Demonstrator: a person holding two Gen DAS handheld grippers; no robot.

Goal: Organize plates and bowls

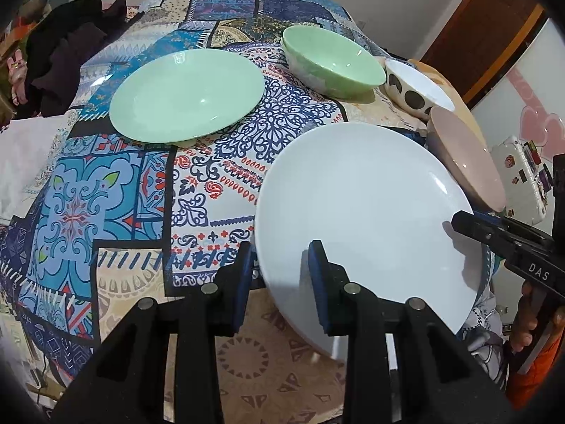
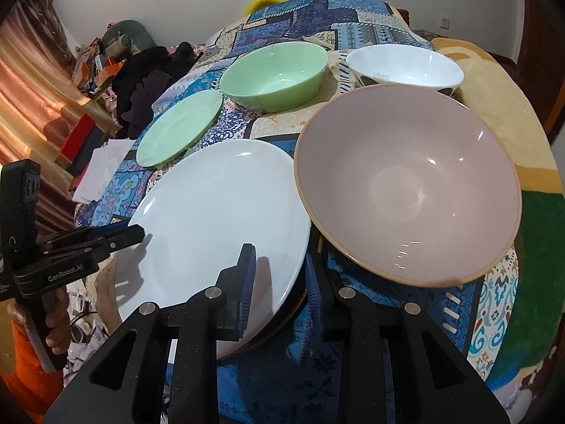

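The near plate [image 2: 219, 212] lies at the front edge of the bench [image 1: 229, 162]. Just right of the near plate sits the tilted bowl [image 2: 406, 183], rim against the plate's right edge. Behind and left of the near plate lies the far plate [image 1: 187, 95], apart from it. Straight behind the near plate stands the middle bowl [image 2: 279, 70]; behind and right of it, the corner bowl [image 2: 406, 63]. The left claw [image 1: 280, 258] straddles the near plate's left rim, the right claw [image 2: 279, 261] its right rim.
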